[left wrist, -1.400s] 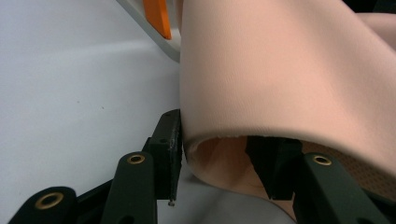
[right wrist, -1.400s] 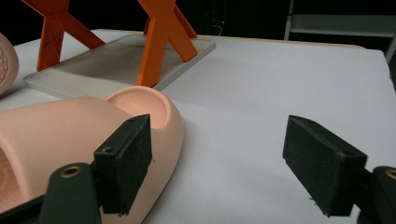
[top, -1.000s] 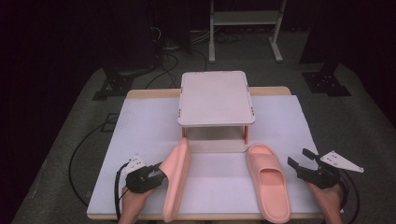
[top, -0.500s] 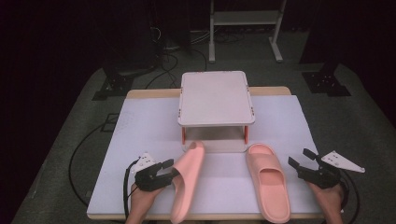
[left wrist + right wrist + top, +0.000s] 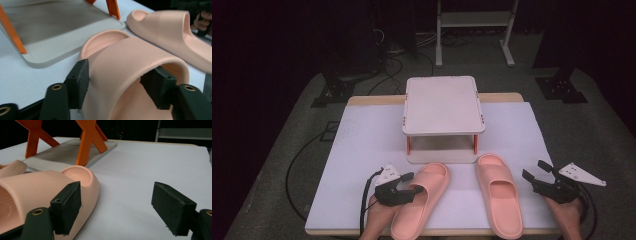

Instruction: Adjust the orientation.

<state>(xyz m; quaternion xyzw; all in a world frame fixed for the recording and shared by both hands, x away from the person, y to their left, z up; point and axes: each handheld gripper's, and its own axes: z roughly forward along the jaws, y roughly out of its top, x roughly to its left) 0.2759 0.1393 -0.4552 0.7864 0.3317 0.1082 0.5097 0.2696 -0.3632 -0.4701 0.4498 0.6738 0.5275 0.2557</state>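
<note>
left slipper (image 5: 419, 200): pink foam slide, sole down, lying toe-forward and angled right on the white counter (image 5: 362, 150), strap sitting between the left gripper (image 5: 404, 190) jaws | right slipper (image 5: 499, 192): matching pink slide, lying flat just beside it, toe nearing the grey two-tier rack (image 5: 443, 105)

Left slipper (image 5: 419, 202) heel cut off by bottom edge

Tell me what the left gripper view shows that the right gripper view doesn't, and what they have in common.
Left gripper view: its jaws are closed across the strap of the left slipper, squeezing it from both sides, and the other hand sits far off at the right edge.

Right gripper view: open jaws with bare white table cover between them, and one jaw beside the right slipper.

Both share: pink slippers, the grey shelf base and its orange legs.
</note>
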